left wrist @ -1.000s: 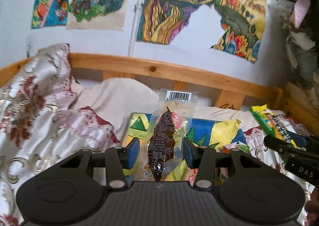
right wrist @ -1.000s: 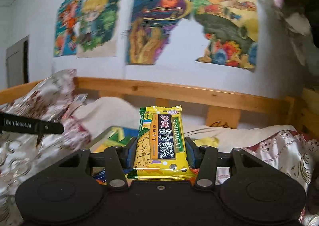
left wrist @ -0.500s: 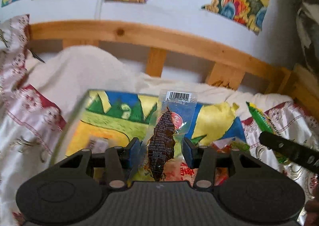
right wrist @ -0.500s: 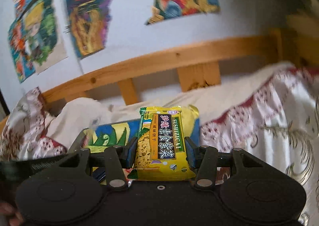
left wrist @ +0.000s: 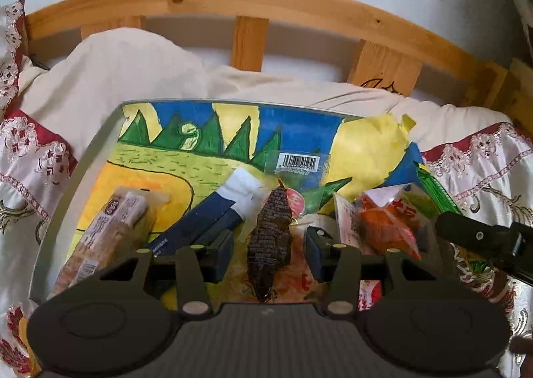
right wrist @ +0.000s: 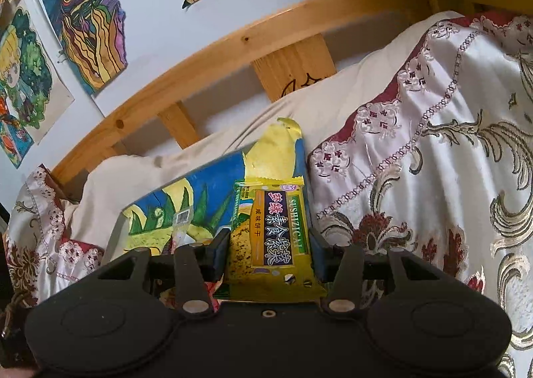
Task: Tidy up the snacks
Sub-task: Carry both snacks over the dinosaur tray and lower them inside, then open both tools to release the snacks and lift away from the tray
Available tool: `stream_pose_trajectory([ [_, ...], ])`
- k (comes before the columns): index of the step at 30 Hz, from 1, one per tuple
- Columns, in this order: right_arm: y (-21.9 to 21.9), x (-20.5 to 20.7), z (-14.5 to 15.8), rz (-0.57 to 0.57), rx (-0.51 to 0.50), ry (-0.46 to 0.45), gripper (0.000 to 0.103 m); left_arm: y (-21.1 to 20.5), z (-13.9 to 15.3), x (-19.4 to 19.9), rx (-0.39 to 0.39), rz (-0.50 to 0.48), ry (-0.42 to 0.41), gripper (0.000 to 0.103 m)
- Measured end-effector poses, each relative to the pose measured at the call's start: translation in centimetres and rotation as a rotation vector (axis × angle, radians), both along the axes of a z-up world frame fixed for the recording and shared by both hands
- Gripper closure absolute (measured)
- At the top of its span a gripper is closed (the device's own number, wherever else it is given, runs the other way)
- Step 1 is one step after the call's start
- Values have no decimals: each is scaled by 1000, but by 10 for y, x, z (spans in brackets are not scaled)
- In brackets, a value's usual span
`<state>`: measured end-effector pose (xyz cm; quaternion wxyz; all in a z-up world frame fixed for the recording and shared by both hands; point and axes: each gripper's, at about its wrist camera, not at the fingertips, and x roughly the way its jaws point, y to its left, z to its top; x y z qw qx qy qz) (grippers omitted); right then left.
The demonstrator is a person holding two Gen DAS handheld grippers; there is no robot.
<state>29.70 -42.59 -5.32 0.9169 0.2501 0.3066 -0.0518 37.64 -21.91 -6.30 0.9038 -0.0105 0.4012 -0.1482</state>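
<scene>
The left gripper (left wrist: 269,246) pinches a clear packet with a dark dried snack (left wrist: 270,241) inside. The packet's long axis runs straight away from the gripper, barcode end pointing to the far side and the snack's narrow tip toward the near side. It hangs over a clear tray (left wrist: 110,121) lined with a bright painted landscape, which sits on the bed's patterned satin cover (left wrist: 30,158).

Lying in the tray, to the left, is a tan wrapped biscuit pack (left wrist: 110,228) (its long axis slanting from near left to far right), and just beside it a dark blue packet with a white end (left wrist: 213,211) slanting the same way. To the right is an orange snack pouch (left wrist: 383,228), and past it a green packet (left wrist: 436,188) at the tray's right edge.

The right gripper (right wrist: 269,248) clamps a yellow biscuit packet (right wrist: 273,238) by its long sides; the packet stands lengthwise along the fingers, its crimped top edge pointing to the far side toward the wooden bed rail (right wrist: 213,55). It is held above the tray's right end, with the satin cover spreading to the right.
</scene>
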Motion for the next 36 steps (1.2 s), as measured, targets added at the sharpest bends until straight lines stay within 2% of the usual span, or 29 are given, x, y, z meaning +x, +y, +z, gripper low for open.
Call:
stream_pose_trajectory([
  [5,-1,1,-2,4,12,9,52,-3,-3,2,26,-4,18,53],
  [13,6,3,-2,44,9,10,52,0,-5,3,27,11,34,53],
  [19,8,6,-10,47,15,49,49,-1,-6,3,28,6,40,53],
  [27,8,4,-8,43,6,40,40,1,-5,4,24,10,46,51],
  [31,8,3,-5,43,4,24,34,4,-3,3,8,14,38,42],
  [36,8,0,0,43,9,1,28,8,0,0,-1,22,27,37],
])
